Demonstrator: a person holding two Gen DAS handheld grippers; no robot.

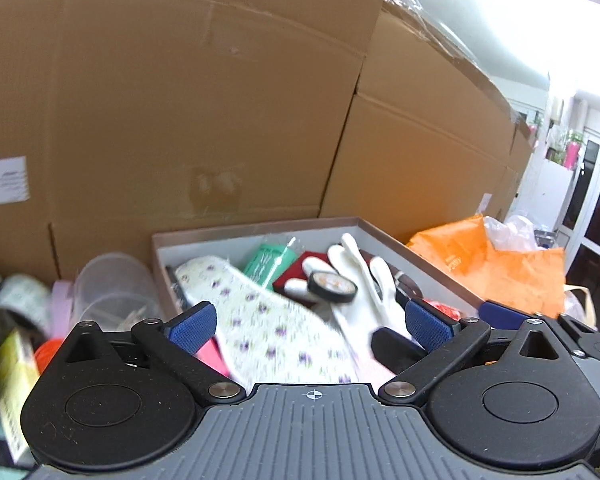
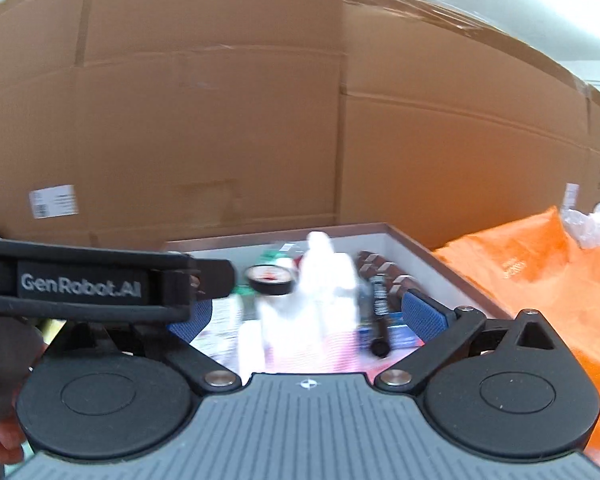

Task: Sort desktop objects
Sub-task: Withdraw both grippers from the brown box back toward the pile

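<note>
A wall of cardboard cartons [image 1: 204, 112] fills everything behind the desk, so all my work sits in the narrow strip in front of it. Against that wall lies the shallow sorting box [image 1: 256, 227], rim towards me and open on top, which is why I read it as the collecting place: things are already heaped inside. To its right an orange bag [image 1: 496, 264] slumps just beside the box wall.

Inside the box, a floral-print cloth piece [image 1: 260, 312] lies diagonally across the left half, and a white glove [image 1: 360, 280] is draped over the middle with its fingers pointing to the back. A roll of black tape [image 1: 333, 287] rests on the glove. A black marker [image 2: 380, 312] lies lengthways on the right side, seen from the right wrist.

My left gripper [image 1: 307, 322] hovers over the near edge of the box with its blue pads spread wide and nothing between them. My right gripper [image 2: 307, 314] is alongside, also gaping wide and empty; the left tool crosses its view at the left. Left of the box stands a clear plastic tub [image 1: 112, 288], perhaps my next pick.
</note>
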